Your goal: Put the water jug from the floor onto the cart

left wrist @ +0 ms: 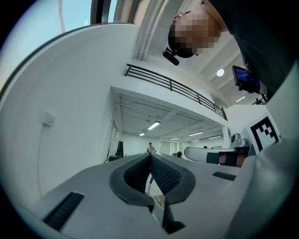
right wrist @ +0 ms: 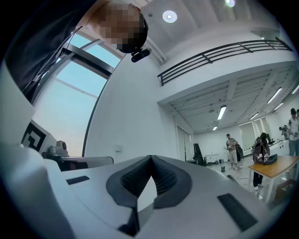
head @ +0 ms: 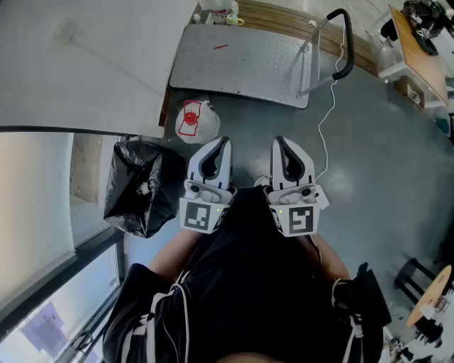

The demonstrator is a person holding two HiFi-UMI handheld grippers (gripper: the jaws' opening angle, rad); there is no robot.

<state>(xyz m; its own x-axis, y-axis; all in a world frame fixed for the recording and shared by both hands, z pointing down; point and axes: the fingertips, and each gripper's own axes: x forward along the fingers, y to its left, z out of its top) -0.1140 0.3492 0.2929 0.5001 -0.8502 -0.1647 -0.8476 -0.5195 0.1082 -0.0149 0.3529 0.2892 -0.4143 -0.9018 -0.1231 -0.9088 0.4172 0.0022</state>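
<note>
A clear water jug (head: 196,120) with a red cap stands on the grey floor, just off the near left corner of the cart (head: 241,65), a flat metal platform with a black push handle (head: 343,44). My left gripper (head: 224,141) hangs a little nearer than the jug, slightly to its right, shut and empty. Beside it my right gripper (head: 279,140) is shut too, with nothing in it. Both gripper views point slightly upward at the hall; their jaw tips (left wrist: 150,154) (right wrist: 150,157) meet. Neither view shows the jug or the cart.
A black bin bag (head: 140,184) sits on the floor at my left, against a white wall (head: 78,64). A white cable (head: 328,117) runs from the cart handle down across the floor. More jugs (head: 217,10) stand beyond the cart. A wooden table (head: 420,49) is at far right.
</note>
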